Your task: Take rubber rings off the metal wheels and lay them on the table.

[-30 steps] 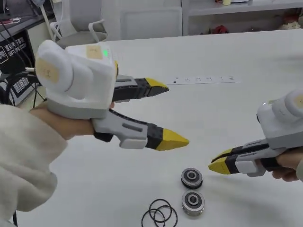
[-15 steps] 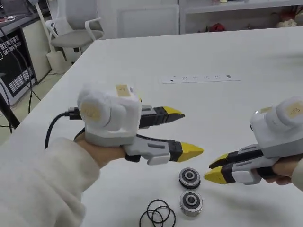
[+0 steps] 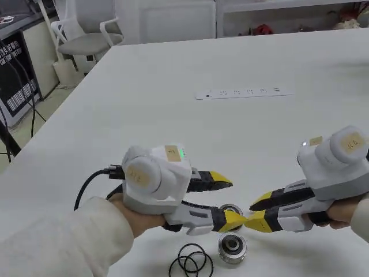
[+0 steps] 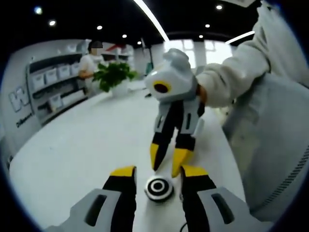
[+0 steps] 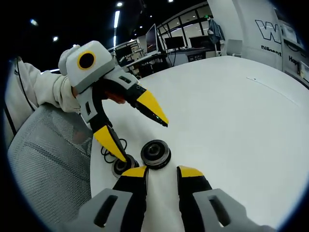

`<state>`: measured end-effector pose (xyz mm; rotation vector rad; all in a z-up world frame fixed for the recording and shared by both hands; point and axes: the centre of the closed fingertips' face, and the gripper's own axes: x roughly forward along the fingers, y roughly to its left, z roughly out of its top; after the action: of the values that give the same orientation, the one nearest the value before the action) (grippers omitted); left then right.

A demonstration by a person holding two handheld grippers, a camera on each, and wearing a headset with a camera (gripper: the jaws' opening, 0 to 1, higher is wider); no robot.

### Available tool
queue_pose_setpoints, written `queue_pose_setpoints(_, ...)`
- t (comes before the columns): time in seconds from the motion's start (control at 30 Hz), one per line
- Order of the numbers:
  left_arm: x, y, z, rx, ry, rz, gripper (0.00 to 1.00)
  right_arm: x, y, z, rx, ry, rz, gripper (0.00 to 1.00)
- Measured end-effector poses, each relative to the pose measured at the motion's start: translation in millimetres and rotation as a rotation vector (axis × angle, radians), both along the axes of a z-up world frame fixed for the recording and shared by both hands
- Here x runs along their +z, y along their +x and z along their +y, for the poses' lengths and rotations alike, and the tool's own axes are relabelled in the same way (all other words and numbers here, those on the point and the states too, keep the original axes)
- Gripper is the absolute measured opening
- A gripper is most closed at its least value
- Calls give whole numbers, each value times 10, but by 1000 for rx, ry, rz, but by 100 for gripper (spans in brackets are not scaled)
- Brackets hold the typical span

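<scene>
So the left tool (image 3: 232,202) dropped right down to meet the right tool (image 3: 256,212)
Left's jaws spread, straddling a metal wheel (image 4: 159,188); right's slightly apart. Loose rubber rings (image 3: 191,262) on the surface (image 3: 173,115).

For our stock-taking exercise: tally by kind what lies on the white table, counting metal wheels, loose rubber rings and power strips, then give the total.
Metal wheels: 2
Loose rubber rings: 3, overlapping in one heap
Power strip: 1
Total: 6
</scene>
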<state>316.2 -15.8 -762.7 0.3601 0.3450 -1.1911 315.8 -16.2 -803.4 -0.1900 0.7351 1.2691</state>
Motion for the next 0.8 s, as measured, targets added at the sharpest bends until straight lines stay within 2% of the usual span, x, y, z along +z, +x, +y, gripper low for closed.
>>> queue_pose_setpoints(0.13, -107, -13, 17, -3, 31, 6, 33, 8, 5, 21, 8, 6, -8, 21)
queue_pose_setpoints(0.27, -140, -2, 24, 19, 21, 18, 19, -11, -15, 40, 20, 3, -11, 21)
queue_pose_setpoints(0.4, -209, -1, 49, 21, 50, 19, 21, -28, -28, 36, 28, -4, -10, 21)
queue_pose_setpoints(0.6, -274, 17, 102, 39, 63, 42, 19, -21, -43, 62, 33, -3, -13, 22)
queue_pose_setpoints(0.67, -270, 16, 94, 47, 50, 51, 19, -20, -53, 70, 35, -3, -13, 22)
queue_pose_setpoints(0.73, -294, 27, 118, 57, 64, 56, 20, -17, -64, 79, 36, -2, -12, 22)
queue_pose_setpoints(0.77, -292, 42, 125, 91, 38, 86, 21, -15, -66, 83, 36, -1, -12, 22)
queue_pose_setpoints(0.8, -287, 59, 136, 87, 40, 75, 20, -14, -63, 84, 36, 1, -13, 22)
